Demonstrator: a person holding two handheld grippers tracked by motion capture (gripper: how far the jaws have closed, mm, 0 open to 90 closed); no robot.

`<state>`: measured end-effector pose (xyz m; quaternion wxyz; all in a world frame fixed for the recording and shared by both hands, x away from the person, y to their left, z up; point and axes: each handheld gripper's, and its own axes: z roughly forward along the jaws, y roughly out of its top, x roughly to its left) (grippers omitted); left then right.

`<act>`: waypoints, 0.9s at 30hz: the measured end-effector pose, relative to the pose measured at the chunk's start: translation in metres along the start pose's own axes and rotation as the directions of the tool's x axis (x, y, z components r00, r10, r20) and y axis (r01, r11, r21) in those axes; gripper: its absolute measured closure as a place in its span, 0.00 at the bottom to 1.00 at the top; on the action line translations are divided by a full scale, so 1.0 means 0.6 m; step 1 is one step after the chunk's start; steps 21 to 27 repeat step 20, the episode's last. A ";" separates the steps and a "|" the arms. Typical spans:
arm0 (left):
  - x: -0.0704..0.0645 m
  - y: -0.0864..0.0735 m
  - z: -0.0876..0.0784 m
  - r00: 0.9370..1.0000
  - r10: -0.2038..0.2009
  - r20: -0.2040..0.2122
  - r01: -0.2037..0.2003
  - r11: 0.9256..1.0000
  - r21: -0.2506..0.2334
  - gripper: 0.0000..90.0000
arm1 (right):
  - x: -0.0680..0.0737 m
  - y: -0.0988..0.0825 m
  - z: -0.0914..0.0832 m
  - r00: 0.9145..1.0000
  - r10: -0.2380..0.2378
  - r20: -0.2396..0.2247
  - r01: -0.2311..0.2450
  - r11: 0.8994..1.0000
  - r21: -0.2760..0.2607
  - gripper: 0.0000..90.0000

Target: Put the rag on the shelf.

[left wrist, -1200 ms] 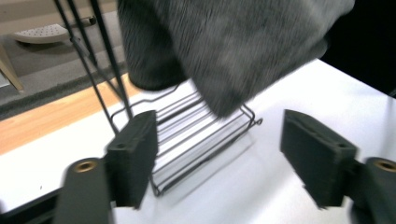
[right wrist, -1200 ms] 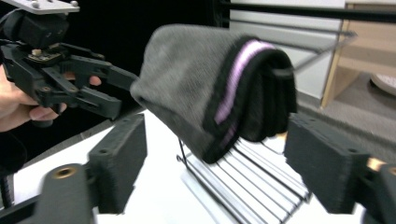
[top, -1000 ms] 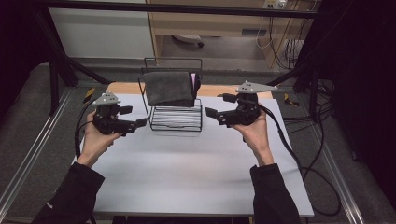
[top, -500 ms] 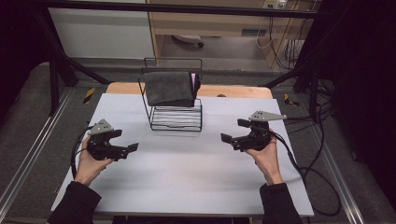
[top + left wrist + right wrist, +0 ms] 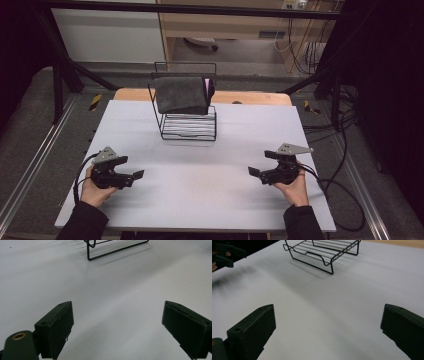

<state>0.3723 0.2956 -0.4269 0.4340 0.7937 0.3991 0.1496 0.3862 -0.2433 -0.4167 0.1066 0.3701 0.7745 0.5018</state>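
Claws (image 5: pixel 137 175) (image 5: pixel 254 171) apart, wide open, empty, near wire rack (image 5: pixel 189 127).

Black wire rack (image 5: pixel 189 127), dark grey cloth (image 5: pixel 181 94), white table (image 5: pixel 200 190), black claws.

The high view is evenly lit on the white table (image 5: pixel 200 195), while its left and right edges fall into near black. Light comes from above: the wire rack (image 5: pixel 189 127) drops only a short, soft shadow. No glare on the matte top. In the left gripper view the upper centre is smeared by motion blur. In the right gripper view the upper left is streaked, and the lower corners look soft.
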 end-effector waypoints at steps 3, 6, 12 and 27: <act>0.000 -0.007 0.000 1.000 0.001 0.000 -0.001 1.000 0.006 0.12 | -0.007 -0.021 -0.006 1.000 0.012 0.005 -0.012 1.000 0.016 0.01; -0.001 -0.014 0.000 1.000 0.007 0.000 -0.007 1.000 0.014 0.12 | -0.013 -0.041 -0.014 1.000 0.023 0.017 -0.024 0.999 0.022 0.01; -0.005 -0.027 0.002 1.000 0.021 0.007 -0.021 0.999 0.031 0.12 | -0.023 -0.071 -0.020 0.998 0.050 0.028 -0.051 0.998 0.047 0.01; -0.003 -0.036 0.004 1.000 0.016 -0.004 -0.016 0.999 0.046 0.12 | -0.017 -0.080 -0.021 0.999 0.046 0.023 -0.047 0.997 0.063 0.01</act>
